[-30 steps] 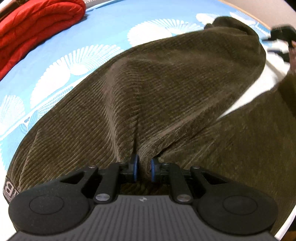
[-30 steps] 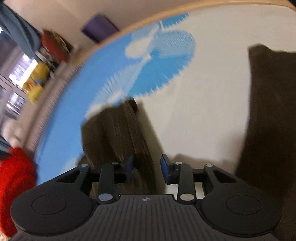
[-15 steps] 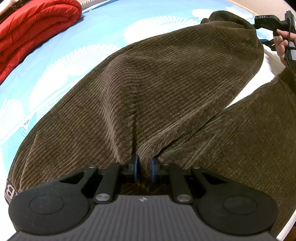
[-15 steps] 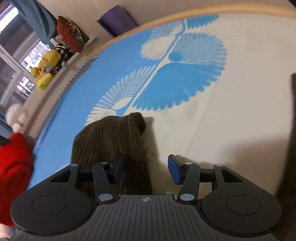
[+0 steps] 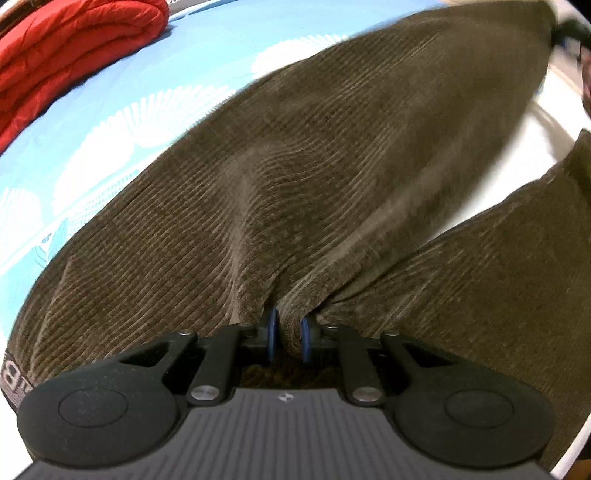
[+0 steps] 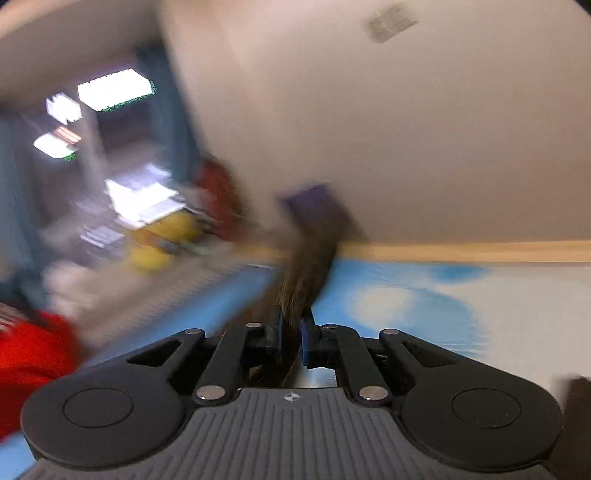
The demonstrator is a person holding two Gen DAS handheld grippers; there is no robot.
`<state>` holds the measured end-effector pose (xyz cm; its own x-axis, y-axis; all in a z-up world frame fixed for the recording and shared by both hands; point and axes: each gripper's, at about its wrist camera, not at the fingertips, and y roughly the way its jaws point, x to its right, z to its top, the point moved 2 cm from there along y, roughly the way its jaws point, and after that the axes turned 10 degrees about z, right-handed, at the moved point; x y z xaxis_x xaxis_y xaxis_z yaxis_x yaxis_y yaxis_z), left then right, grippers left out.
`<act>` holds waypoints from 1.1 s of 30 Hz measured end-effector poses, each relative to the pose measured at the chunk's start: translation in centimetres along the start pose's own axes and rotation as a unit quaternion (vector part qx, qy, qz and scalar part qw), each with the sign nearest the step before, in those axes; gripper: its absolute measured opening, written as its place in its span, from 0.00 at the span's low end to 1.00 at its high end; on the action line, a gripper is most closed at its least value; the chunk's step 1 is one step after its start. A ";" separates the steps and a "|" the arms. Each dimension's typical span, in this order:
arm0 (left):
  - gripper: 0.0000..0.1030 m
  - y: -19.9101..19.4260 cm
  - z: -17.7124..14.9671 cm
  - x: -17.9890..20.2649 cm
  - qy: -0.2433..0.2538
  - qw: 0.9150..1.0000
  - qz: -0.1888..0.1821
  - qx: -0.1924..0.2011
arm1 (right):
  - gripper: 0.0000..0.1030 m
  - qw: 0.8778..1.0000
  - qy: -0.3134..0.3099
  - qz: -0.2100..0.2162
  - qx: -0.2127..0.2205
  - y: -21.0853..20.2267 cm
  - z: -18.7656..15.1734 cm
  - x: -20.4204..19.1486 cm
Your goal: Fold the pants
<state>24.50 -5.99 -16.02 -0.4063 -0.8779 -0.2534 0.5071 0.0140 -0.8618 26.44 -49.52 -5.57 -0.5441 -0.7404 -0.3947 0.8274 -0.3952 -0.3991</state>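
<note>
Dark olive-brown corduroy pants [image 5: 332,177] lie spread on a blue and white patterned sheet [image 5: 122,122]. My left gripper [image 5: 289,338] is shut on a pinched ridge of cloth near the crotch, with one leg running far ahead and the other [image 5: 517,266] off to the right. My right gripper [image 6: 291,334] is shut on the end of the far pant leg [image 6: 310,269] and holds it lifted off the bed; that view is blurred. The right gripper also shows as a dark blur at the top right of the left wrist view [image 5: 570,31].
A folded red quilt [image 5: 70,51] lies at the far left of the bed, also in the right wrist view [image 6: 29,358]. A wooden bed edge [image 6: 480,251] and a beige wall [image 6: 406,129] stand beyond. Blurred toys [image 6: 162,240] and a window are at the left.
My right gripper has closed on the end of the far pant leg and lifted it, tipping its view up toward the wall. The left gripper keeps its hold; the cloth has pulled taut.
</note>
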 end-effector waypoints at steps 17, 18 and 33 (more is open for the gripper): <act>0.41 -3.1 -0.5 -2.3 -0.043 0.998 -0.031 0.021 | 0.28 0.977 0.026 -0.144 -0.154 0.2 -1.8 7.3; 0.49 -3.7 -0.5 -2.6 -0.048 0.998 -0.027 0.028 | 0.37 0.981 0.005 -0.138 -0.139 -0.6 -1.1 6.6; 0.44 -10.7 -4.8 -10.2 -0.150 0.987 0.038 0.052 | 0.56 0.938 -0.251 0.188 -0.149 -18.0 -3.4 -6.3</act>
<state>19.60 5.13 -6.29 -0.1299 -0.9785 -0.1603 0.6085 0.0490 -0.7921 14.48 -35.90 1.31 -0.0262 -0.9893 -0.1436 0.8313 0.0582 -0.5527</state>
